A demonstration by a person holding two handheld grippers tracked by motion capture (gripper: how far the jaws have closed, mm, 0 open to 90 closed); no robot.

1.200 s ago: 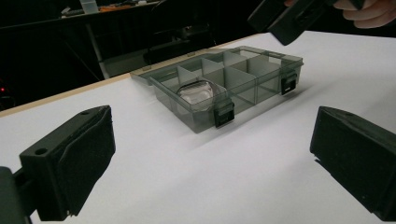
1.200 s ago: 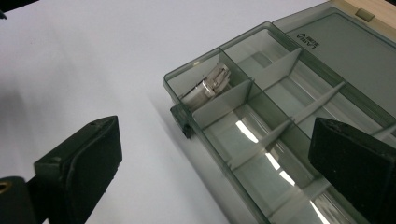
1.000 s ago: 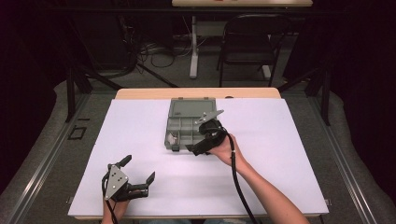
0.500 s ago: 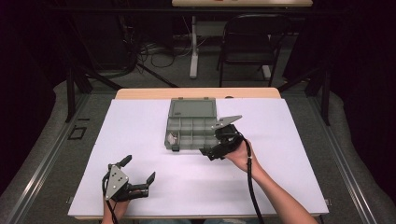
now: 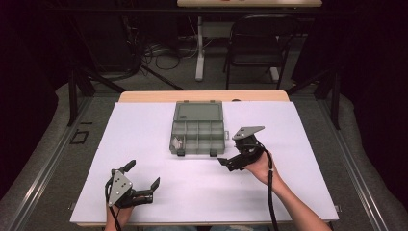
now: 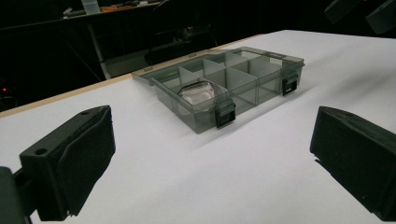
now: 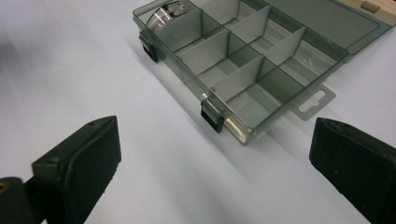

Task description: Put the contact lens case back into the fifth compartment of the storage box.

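Left tongs (image 5: pixel 143 182) sit low at about 7 o'clock on the worktop (image 5: pixel 298 144), jaws spread wide, nothing between them. In the left gripper view they look across bare white surface toward the box, well apart from it.

The organiser box (image 5: pixel 197 135) lies near the middle, toward 12 o'clock, lid (image 5: pixel 198 112) folded flat behind it. Two black latches (image 7: pixel 212 116) hang along its front edge. One item, a small clear round thing (image 6: pixel 201 93), rests in the front compartment at the box's left end as the high view shows it; the other compartments look empty. I can't tell what the item is.

Right tongs (image 5: pixel 226 162) hover at about 4 o'clock from the box, near its front right corner, jaws wide apart and holding nothing. The right gripper view looks along the front wall, with the nearer latch just ahead of the jaws.

Risks as I judge them:
- The box looks light, and nothing is holding it down. A push from one jaw on the wall or a latch would likely slide it rather than grip it.
- A nudge under the front rim could tip it and spill the loose item.
- The box's thin walls could slip out of a pinch.
- My right cable (image 5: pixel 272 197) trails near the front edge and could snag on a reach.
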